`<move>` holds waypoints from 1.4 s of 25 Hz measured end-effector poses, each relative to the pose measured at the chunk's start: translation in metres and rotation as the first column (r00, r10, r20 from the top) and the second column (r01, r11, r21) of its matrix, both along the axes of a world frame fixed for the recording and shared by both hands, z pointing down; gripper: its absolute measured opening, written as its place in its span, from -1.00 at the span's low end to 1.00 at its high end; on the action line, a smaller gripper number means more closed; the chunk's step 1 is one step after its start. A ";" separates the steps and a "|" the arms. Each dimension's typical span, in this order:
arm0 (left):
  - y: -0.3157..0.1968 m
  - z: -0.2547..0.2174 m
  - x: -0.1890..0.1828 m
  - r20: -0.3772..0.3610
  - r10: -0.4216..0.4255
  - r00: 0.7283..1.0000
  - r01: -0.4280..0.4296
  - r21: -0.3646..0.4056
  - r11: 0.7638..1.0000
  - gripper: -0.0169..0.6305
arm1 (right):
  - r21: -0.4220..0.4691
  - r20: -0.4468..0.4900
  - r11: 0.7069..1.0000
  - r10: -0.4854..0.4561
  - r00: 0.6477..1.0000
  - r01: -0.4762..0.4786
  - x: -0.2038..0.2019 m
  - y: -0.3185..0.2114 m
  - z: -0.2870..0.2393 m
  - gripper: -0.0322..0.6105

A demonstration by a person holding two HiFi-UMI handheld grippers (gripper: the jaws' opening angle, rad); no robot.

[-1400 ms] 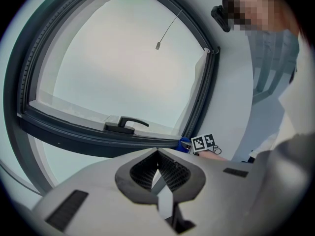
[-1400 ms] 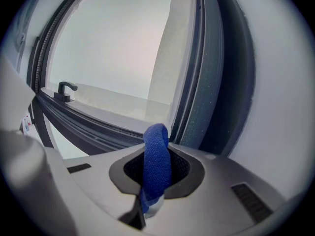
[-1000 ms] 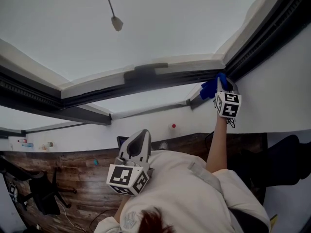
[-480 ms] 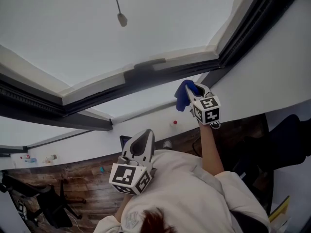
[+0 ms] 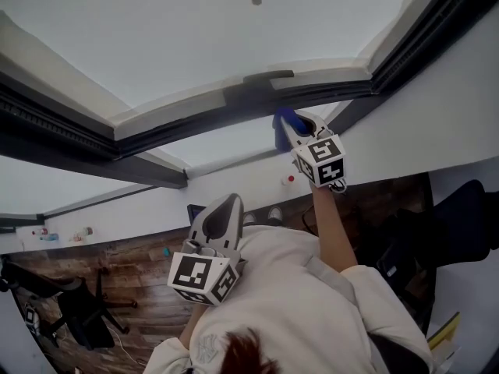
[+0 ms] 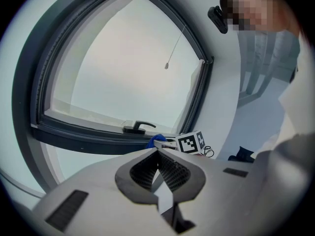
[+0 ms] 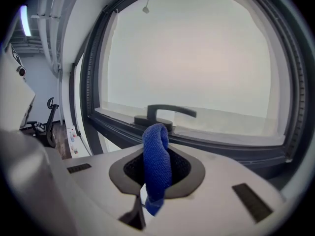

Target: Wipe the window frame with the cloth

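Blue cloth (image 7: pixel 156 146) sits clamped in the right claw (image 5: pixel 295 131), held up at the window frame (image 7: pixel 221 149) beside its handle (image 7: pixel 165 113); left claw (image 6: pixel 158 156) hangs low, jaws together, empty; wiping seems underway, most of the frame apparently left.

The window frame (image 5: pixel 195 129) runs past both picture edges.
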State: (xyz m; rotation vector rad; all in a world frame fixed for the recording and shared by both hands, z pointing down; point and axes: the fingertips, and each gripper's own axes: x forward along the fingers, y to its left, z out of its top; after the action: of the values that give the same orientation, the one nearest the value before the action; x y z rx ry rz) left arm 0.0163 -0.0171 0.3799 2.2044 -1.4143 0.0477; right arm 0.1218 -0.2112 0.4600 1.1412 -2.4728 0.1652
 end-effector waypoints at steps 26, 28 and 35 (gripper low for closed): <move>-0.004 0.001 -0.045 0.008 -0.148 0.989 0.148 -0.004 0.989 -0.93 | 0.002 -0.113 0.967 -0.251 0.961 0.253 -0.095 0.000 0.025 -0.75; -0.007 0.001 -0.040 0.010 -0.137 0.990 0.137 -0.004 0.991 -0.93 | 0.002 -0.113 0.965 -0.259 0.959 0.261 -0.095 -0.001 0.024 -0.75; -0.015 -0.001 -0.032 0.015 -0.121 0.993 0.121 -0.004 0.993 -0.93 | 0.004 -0.108 0.959 -0.281 0.954 0.284 -0.093 -0.001 0.023 -0.75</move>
State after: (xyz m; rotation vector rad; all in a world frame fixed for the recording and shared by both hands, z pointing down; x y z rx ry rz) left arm -0.0154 -0.0317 0.3791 2.1133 -1.5509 0.0246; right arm 0.0285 -0.2120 0.4834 0.7687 -2.5125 -0.0034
